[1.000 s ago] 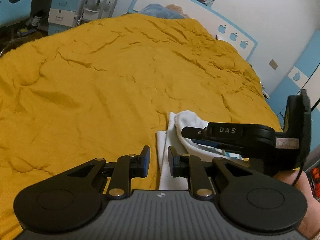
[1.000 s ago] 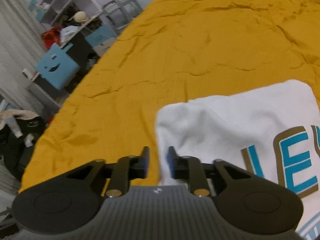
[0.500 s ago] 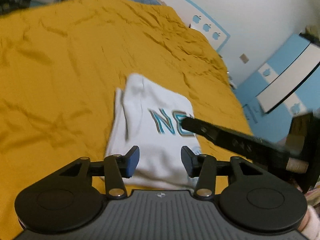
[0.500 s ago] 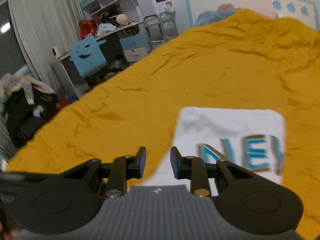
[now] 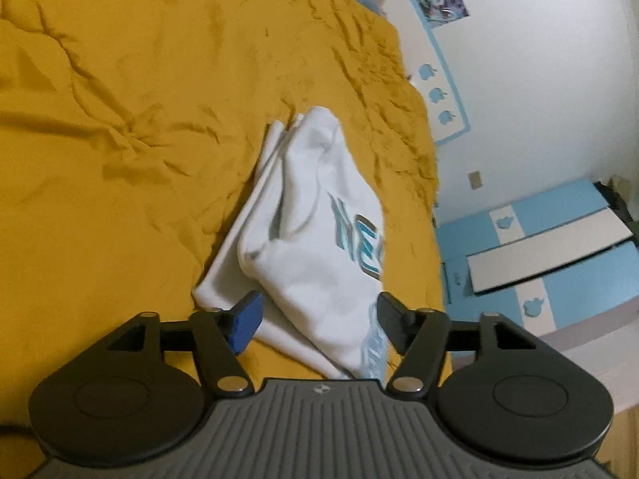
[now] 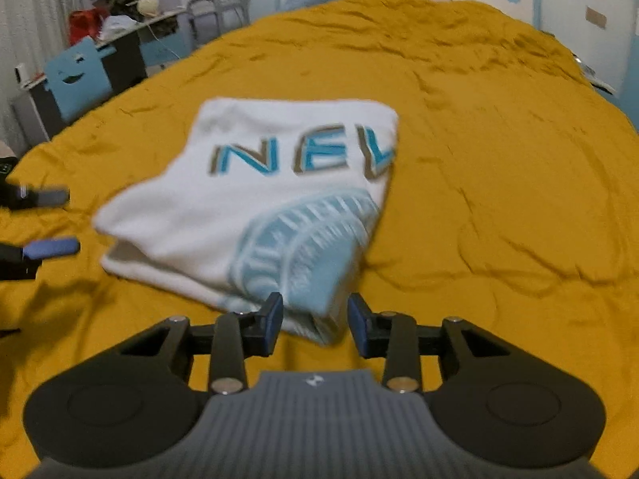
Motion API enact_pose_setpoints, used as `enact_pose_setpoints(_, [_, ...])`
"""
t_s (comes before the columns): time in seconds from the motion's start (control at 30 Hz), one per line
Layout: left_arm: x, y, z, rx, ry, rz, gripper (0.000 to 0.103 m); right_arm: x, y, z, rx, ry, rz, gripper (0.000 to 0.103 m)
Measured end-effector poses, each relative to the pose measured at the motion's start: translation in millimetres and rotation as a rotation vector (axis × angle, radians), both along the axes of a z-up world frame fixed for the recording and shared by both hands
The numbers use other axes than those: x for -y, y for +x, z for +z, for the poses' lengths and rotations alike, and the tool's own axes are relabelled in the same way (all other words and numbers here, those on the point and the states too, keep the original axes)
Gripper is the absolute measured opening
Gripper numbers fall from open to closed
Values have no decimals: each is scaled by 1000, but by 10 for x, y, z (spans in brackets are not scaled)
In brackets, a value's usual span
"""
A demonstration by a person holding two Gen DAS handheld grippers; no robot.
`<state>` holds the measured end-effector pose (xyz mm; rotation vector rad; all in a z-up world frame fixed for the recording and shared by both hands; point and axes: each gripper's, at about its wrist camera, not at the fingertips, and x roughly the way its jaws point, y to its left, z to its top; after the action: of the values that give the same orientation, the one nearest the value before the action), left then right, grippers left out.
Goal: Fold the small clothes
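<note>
A small white T-shirt [image 6: 255, 199] with blue lettering and a blue print lies folded on the yellow bedspread [image 6: 499, 159]. It also shows in the left wrist view [image 5: 315, 239], with its layers slightly loose. My left gripper [image 5: 317, 315] is open and empty, just short of the shirt's near edge. My right gripper [image 6: 315, 315] is open and empty, its jaws either side of the shirt's near corner. The left gripper's fingers [image 6: 48, 247] show at the left edge of the right wrist view.
The yellow bedspread [image 5: 120, 119] covers the whole bed, wrinkled. A white wall with blue apple stickers [image 5: 435, 95] and a blue-and-white cabinet [image 5: 559, 247] lie beyond the bed's side. A desk, a blue chair [image 6: 78, 76] and shelves stand at the far left.
Both grippers have opened wider and drawn back from the shirt, which now lies released and folded on the bed. The right gripper no longer crosses the left wrist view.
</note>
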<state>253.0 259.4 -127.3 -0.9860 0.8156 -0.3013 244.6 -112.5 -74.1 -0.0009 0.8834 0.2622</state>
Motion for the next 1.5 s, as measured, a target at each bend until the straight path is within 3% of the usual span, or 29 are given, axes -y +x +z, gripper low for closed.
enact_pose_setpoints(0.2, [182,339,-217,-79,71,3,72,-107,10,-87,3,-22,29,42])
enact_pose_setpoints(0.27, [216,398,-215,-72,114,11,36,-198,11,-88,13,-42,52,51])
enact_pose_setpoints(0.33, [247,419,-146,-35,123,-5,19,-294,8,-75,29,-53,76,60])
enact_pose_setpoints(0.5, [323,317,222,68,164,-11,13,-571,108,-66,74,-93,103,77])
enact_pose_setpoints(0.63, [437,317,445,96,204,-23,12,-850,241,-78,117,-120,138,77])
enact_pose_setpoints(0.77, [433,292,481,101,207,-25,12,-1105,308,-148,180,-286,162,78])
enact_pose_setpoints(0.93, [358,294,428,80,190,-14,12,-823,362,-172,157,-361,48,57])
enact_pose_setpoints(1.1, [332,322,393,68,184,-26,12,-313,236,-195,118,-355,-4,49])
enact_pose_setpoints(1.27, [335,296,448,60,200,-36,12,-123,80,-135,105,-239,8,12])
enact_pose_setpoints(1.3, [342,279,482,71,214,-42,12,-145,67,-110,111,-228,20,0])
enact_pose_setpoints(1.4, [327,244,452,61,301,-49,12,-208,23,-61,111,-214,40,0])
enact_pose_setpoints(1.5, [228,278,146,-38,300,-34,12,-220,-1,-125,79,-185,55,0])
